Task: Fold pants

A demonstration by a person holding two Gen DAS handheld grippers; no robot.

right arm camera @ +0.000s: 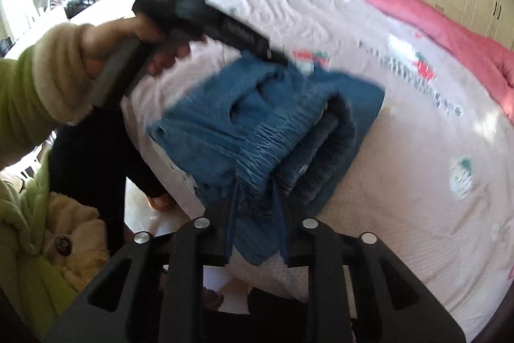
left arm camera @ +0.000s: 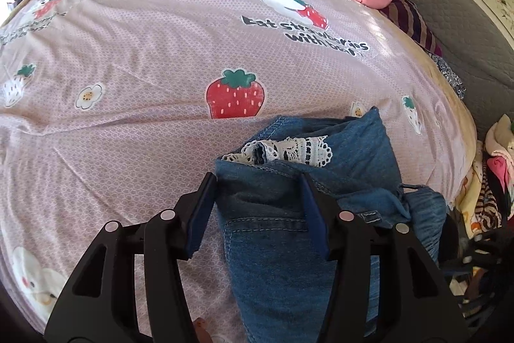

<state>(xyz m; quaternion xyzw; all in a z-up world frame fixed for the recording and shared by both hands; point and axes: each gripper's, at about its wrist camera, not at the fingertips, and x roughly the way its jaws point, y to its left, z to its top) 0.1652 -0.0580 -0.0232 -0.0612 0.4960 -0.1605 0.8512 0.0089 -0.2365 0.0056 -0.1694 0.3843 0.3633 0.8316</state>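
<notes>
Denim pants (left arm camera: 276,233) sit bundled in thick layers at the bed's near edge, lace trim (left arm camera: 289,150) peeking out at twelve o'clock of the bundle. Left claw (left arm camera: 257,198) is spread wide astride the top layer, pinching nothing. Right claw (right arm camera: 255,214) has closed in on the gathered waistband, seemingly clamping it, though blur hides the contact. Risk here: pull that waistband and the loose stack could unroll or slide off the strawberry sheet (left arm camera: 144,53) over the edge.
</notes>
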